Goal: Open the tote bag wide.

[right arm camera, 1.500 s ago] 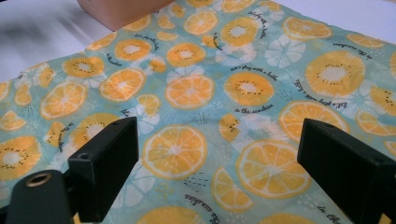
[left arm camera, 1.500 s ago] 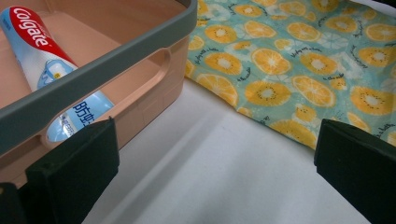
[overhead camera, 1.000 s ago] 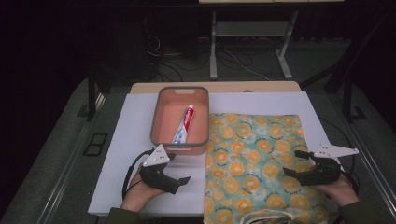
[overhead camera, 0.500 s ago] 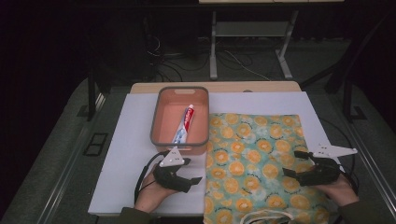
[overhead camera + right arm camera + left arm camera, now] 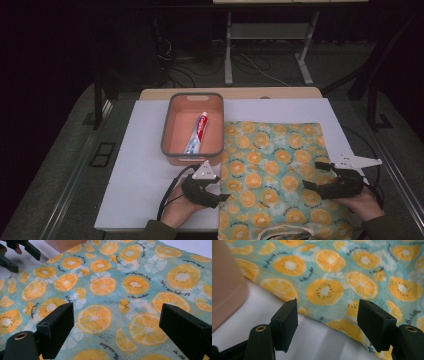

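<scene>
Between the left tongs (image 5: 327,322), the near left edge of the citrus-print cloth bag (image 5: 275,175) is framed; jaws stand wide apart, nothing held. Risk judged: if closed low, the white desk cover (image 5: 140,175) could be pinched with the fabric, or the edge missed altogether. Right tongs (image 5: 117,332) are likewise spread wide, poised over the bag's right side, nothing gripped. Beyond the left tongs sits the pink tray (image 5: 170,130).
</scene>
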Demonstrator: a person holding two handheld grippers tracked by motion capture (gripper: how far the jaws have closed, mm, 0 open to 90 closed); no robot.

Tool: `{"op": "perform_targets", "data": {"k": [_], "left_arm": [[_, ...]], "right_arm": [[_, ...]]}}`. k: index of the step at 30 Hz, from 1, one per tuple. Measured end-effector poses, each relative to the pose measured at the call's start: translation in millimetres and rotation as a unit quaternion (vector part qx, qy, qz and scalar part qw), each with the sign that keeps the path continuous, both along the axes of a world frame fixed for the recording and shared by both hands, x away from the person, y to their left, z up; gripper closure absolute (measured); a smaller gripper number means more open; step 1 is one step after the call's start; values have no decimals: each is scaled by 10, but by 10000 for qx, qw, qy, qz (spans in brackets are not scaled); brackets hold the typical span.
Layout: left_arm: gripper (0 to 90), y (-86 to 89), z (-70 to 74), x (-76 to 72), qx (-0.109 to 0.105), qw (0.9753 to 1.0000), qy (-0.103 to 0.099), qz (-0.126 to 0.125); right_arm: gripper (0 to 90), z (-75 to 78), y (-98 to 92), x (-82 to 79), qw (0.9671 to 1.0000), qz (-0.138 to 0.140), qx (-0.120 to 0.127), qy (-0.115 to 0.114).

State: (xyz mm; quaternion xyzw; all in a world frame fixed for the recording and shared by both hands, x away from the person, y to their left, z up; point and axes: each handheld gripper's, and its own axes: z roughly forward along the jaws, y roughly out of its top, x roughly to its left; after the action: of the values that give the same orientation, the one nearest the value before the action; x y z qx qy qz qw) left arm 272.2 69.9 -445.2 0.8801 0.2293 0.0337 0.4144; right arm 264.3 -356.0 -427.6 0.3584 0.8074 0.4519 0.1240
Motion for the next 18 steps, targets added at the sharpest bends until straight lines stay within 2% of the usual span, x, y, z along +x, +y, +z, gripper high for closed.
{"op": "perform_targets", "data": {"k": [5,6,7,12,18], "left_arm": [[351,-52,-59,-20,179,9997,69,-136],[366,-65,-62,-32,240,9996,-36,-154],[382,-65,-62,-32,240,9996,-36,-154],[541,-66,-61,-38,368,9987,-299,-166],[793,-74,-59,-33,312,9985,-304,-331]], "right_arm": [[124,1,1,-1,10000,6,-2,-1],[124,1,2,0,10000,9,-4,-3],[124,1,2,0,10000,9,-4,-3],[124,-2,6,1,10000,12,-4,2],[124,-3,6,2,10000,18,-12,8]]}}
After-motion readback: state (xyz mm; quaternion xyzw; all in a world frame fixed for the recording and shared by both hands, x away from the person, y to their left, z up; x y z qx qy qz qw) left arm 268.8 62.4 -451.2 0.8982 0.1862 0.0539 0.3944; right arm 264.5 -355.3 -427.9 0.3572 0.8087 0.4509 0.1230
